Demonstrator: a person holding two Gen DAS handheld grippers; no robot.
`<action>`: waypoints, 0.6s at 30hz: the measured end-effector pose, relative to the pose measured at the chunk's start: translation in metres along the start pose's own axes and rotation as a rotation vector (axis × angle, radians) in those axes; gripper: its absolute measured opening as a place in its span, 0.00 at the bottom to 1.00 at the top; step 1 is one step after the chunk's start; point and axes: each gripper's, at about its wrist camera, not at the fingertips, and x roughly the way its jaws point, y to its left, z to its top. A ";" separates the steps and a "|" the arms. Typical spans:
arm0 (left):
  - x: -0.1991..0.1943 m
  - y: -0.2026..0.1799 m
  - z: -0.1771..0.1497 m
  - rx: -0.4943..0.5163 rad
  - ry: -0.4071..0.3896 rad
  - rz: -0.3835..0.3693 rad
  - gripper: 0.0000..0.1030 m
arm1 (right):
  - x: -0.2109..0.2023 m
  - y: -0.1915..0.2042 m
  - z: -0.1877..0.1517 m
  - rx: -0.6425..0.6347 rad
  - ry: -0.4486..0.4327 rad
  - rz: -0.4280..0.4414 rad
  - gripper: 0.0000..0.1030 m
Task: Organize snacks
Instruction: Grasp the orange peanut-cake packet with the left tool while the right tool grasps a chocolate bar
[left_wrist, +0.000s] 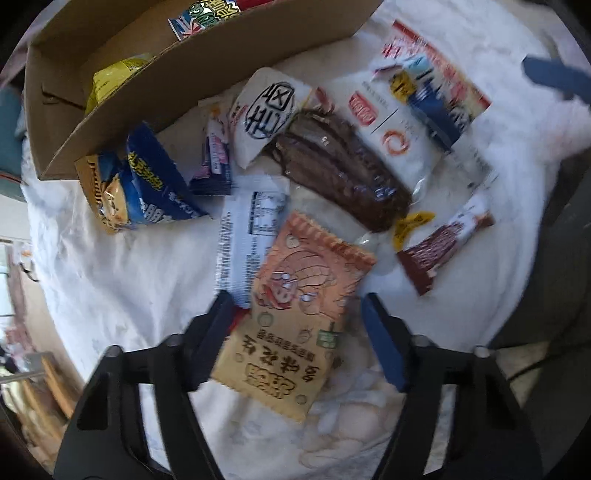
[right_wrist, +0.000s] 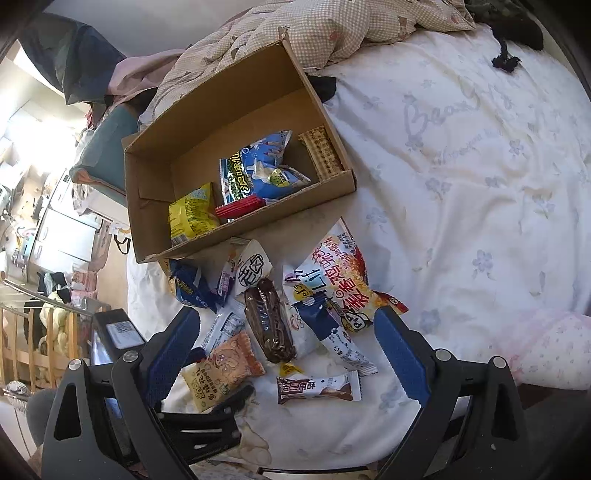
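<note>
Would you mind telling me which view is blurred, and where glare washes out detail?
Left wrist view: motion blur smears the orange packet and the box. Right wrist view: sharp on the snacks, though window light blows out the room at left; the bedsheet is bright.

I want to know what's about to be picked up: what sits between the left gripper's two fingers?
In the left wrist view, the orange-and-yellow snack packet lies on the bedsheet between the left gripper fingers; whether they touch it is unclear.
</note>
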 end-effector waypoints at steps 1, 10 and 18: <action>-0.003 -0.001 -0.001 0.007 -0.012 0.009 0.41 | -0.001 -0.001 0.000 0.004 0.000 -0.001 0.95; -0.058 0.005 -0.020 -0.090 -0.112 -0.120 0.31 | -0.007 -0.001 -0.004 0.003 0.022 0.010 0.95; -0.089 0.082 -0.044 -0.502 -0.197 -0.136 0.31 | 0.041 0.001 -0.038 -0.044 0.268 -0.124 0.95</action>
